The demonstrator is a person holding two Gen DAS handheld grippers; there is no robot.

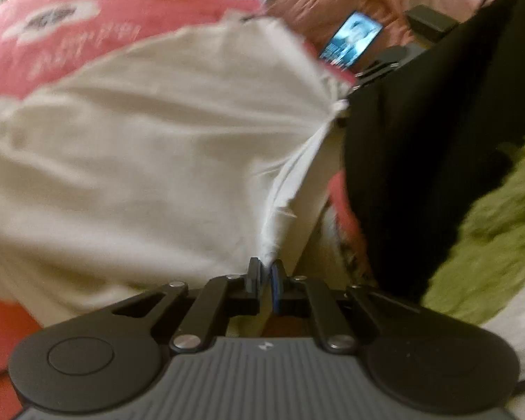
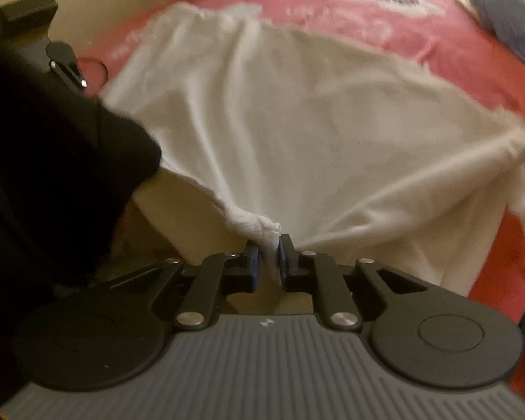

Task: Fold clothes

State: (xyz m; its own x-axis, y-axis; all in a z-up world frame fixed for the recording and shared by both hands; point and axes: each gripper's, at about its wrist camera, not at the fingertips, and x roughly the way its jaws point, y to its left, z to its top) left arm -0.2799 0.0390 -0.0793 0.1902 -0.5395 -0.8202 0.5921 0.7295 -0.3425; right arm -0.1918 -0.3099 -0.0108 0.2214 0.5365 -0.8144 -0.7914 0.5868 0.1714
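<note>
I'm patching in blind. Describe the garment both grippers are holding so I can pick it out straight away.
Find the pink bedspread with white printed patches. Spread across it is a white garment, pinched at its near edge by the left gripper and the right gripper. It is the only plain white cloth; the neighbouring fabrics are black, green or navy.

We see a plain white garment (image 2: 297,133), no print. Bedspread (image 2: 455,56) under it is pink-red w/ white patches and white script, upper part of frame. Both tools, left (image 1: 266,273) and right (image 2: 269,252), are black w/ grey ribbed bodies. Fuzzy green fabric (image 1: 500,217) at right edge; black sleeve (image 2: 45,161) at left.
</note>
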